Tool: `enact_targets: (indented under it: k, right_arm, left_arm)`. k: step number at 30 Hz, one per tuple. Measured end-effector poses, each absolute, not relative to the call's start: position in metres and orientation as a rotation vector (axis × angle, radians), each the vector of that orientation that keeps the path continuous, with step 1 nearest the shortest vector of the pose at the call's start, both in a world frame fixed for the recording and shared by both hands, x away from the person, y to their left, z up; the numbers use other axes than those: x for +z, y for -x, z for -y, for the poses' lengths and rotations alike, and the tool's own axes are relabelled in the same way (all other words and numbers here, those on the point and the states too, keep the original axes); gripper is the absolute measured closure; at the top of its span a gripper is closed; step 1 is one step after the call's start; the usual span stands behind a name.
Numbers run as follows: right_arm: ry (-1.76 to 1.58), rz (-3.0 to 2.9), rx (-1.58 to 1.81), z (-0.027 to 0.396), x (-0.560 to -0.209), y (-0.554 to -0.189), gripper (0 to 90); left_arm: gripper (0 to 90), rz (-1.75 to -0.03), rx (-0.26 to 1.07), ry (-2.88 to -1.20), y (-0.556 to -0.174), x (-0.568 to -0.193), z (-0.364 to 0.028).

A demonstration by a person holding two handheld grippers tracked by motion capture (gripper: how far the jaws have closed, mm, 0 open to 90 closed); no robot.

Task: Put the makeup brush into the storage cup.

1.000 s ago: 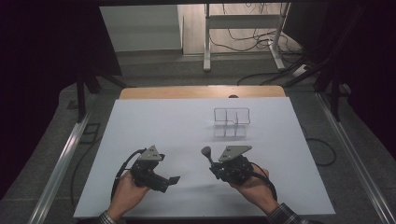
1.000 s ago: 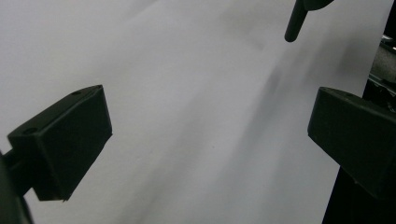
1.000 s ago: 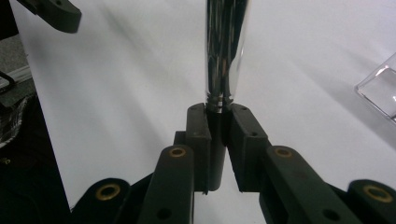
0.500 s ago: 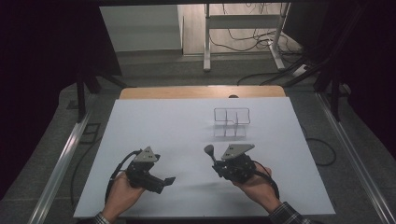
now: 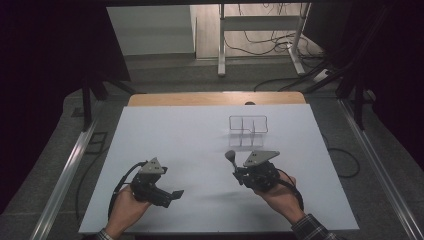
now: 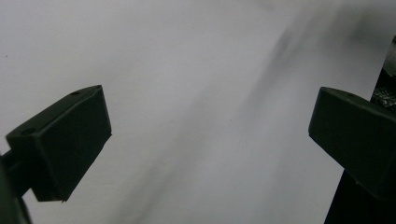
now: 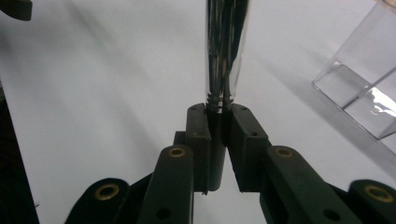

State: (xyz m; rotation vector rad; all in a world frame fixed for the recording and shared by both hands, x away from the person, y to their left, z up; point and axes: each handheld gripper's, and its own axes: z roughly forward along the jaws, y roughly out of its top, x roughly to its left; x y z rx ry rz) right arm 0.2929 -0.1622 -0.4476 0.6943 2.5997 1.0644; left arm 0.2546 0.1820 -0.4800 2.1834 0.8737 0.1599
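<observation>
Two hand-held grippers are hovering over the white bench (image 5: 200,135): the left hand-held gripper (image 5: 172,194) is gaping, jaws spread wide, while the right hand-held gripper (image 7: 219,135) is clenching a shiny metal utensil (image 7: 224,51) upright, near the clear acrylic organizer (image 5: 248,129).

The spoon (image 7: 225,46) runs off the frame's top edge, its end unseen; the clear organizer (image 7: 362,88) is cropped at right.
</observation>
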Motion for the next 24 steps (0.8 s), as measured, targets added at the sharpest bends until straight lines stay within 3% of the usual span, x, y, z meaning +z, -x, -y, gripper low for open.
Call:
enact_targets:
  k: [10, 24]
  right_arm:
    - [-0.713, -2.565, 1.066, 0.172, -0.444, -0.299, 78.3]
    - [-0.765, -2.518, 1.057, 0.186, -0.439, -0.311, 78.2]
  left_arm:
    - [0.2, -0.886, 0.2, -2.199, -0.251, -0.48, -0.187]
    - [0.0, -0.921, 0.141, -2.151, -0.248, -0.482, -0.201]
